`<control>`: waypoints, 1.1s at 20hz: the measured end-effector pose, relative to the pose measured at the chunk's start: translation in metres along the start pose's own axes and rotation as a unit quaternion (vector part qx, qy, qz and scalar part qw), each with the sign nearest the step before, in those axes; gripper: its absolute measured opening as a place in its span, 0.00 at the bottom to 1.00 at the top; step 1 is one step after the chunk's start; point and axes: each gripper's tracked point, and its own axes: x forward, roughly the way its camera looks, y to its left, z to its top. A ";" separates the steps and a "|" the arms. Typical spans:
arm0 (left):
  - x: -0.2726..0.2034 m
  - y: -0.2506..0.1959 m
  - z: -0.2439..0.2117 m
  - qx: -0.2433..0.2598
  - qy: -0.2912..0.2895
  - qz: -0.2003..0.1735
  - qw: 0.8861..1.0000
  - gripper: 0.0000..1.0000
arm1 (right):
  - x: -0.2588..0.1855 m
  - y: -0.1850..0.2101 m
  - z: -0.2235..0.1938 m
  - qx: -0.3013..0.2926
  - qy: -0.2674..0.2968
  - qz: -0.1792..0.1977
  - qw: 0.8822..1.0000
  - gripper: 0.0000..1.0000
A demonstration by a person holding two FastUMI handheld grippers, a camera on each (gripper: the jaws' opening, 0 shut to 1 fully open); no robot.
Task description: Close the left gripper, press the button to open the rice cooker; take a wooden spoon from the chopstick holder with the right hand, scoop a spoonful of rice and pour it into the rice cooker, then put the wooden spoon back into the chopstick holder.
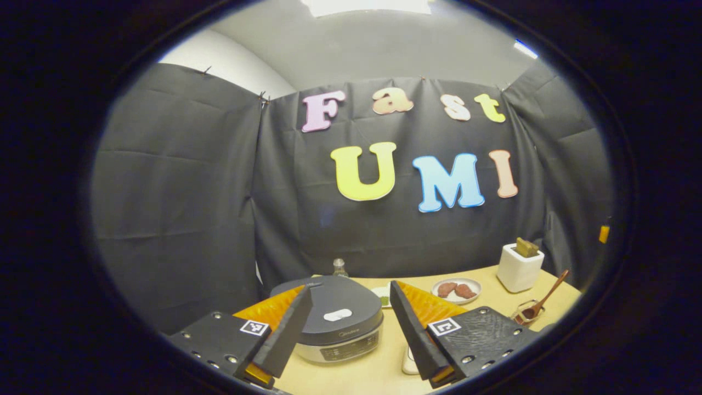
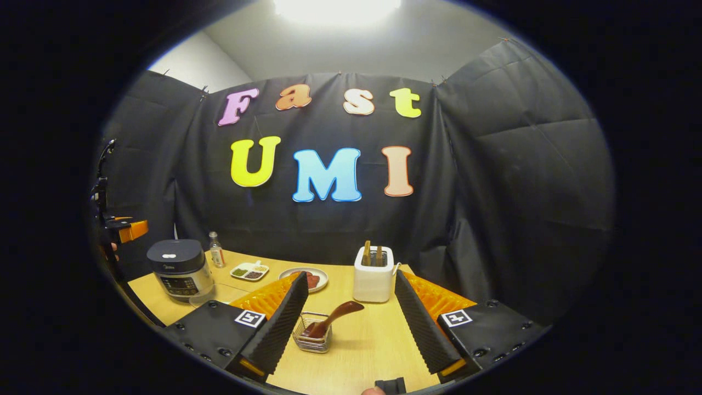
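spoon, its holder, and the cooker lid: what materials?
Wooden spoon: dark brown, smooth, looks like varnished wood. Chopstick holder: thin bright wire mesh, likely metal. Rice cooker: matte dark grey lid, probably plastic; shinier silvery body band, metal or plated, hard to tell.

Left gripper (image 1: 348,304) was held above the table, jaws wide apart, nothing between its fingers (image 1: 285,334). Right gripper (image 2: 351,299) was also spread wide, empty, hovering level. In the right gripper view the left gripper (image 2: 118,230) showed far left, raised.

Black cloth walls (image 2: 493,181) enclose a wooden table (image 2: 378,340) under bright ceiling light (image 2: 334,8).
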 end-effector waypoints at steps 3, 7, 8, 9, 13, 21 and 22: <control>-0.029 -0.003 0.021 -0.005 -0.019 -0.015 1.000 0.87 | -0.005 0.018 0.014 0.008 -0.014 0.013 1.000 0.97; -0.061 0.013 0.037 0.002 -0.040 -0.015 0.999 0.87 | -0.016 0.040 0.028 0.012 -0.029 0.019 0.999 1.00; -0.069 0.018 0.041 0.008 -0.044 -0.014 0.999 0.87 | -0.021 0.045 0.031 0.010 -0.033 0.021 0.999 1.00; -0.076 0.024 0.041 0.012 -0.048 -0.014 0.999 0.87 | -0.025 0.049 0.034 0.008 -0.036 0.019 0.999 1.00; -0.102 0.043 0.046 0.012 -0.049 -0.015 0.999 0.89 | -0.042 0.068 0.036 0.017 -0.044 0.022 0.999 1.00; -0.123 0.060 0.045 -0.001 -0.047 -0.015 0.999 0.87 | -0.064 0.084 0.042 0.006 -0.056 0.026 0.998 1.00; -0.124 0.061 0.046 -0.001 -0.049 -0.015 0.999 0.87 | -0.065 0.084 0.043 0.004 -0.058 0.024 0.998 1.00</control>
